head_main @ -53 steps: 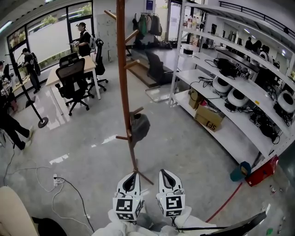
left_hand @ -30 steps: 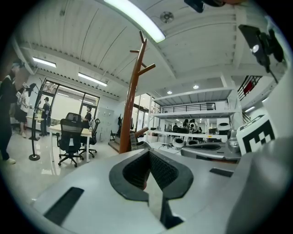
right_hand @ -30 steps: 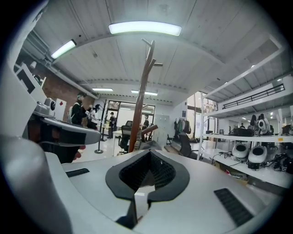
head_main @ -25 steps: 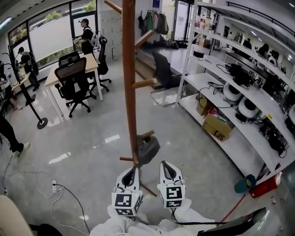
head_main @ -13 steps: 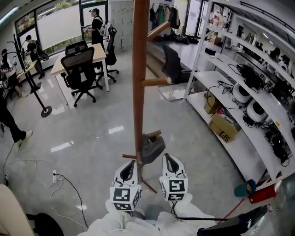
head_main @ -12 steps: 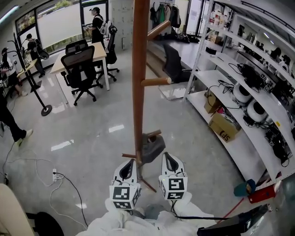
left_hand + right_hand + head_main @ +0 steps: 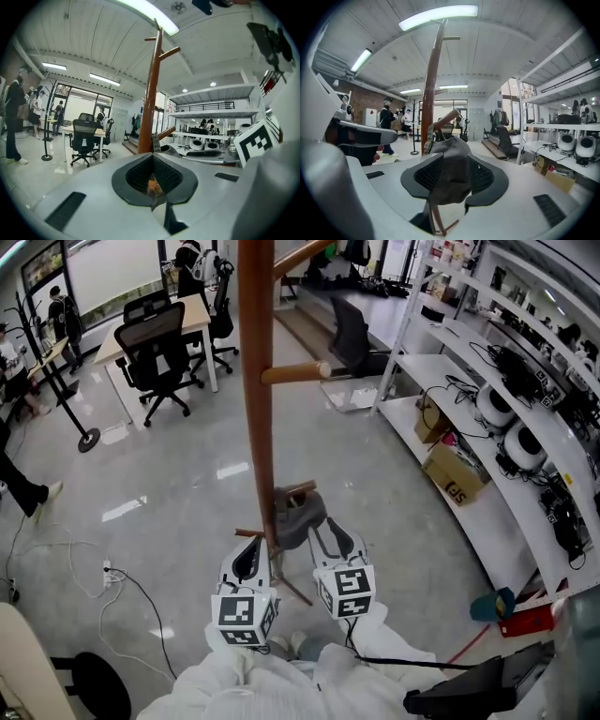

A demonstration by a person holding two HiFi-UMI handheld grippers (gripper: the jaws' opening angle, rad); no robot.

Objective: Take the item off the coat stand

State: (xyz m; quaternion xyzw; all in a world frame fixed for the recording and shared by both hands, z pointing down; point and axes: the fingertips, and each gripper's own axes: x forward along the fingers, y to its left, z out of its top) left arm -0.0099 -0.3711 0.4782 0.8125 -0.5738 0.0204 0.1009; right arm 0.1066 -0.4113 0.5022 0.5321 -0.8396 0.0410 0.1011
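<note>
Looked like an office-meets-robotics-lab: black mesh swivel chairs at a pale wooden desk, long white metal shelving loaded with round white devices, brown cardboard boxes, glossy grey floor.

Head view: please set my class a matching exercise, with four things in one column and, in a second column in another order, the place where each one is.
Things
1. cap
2. cardboard box
3. office chair
4. power strip

Places
A. on the floor at the left
B. on a low peg of the coat stand
C. at the desk
D. on the bottom shelf at the right

Pairs: 1-B, 2-D, 3-C, 4-A
</note>
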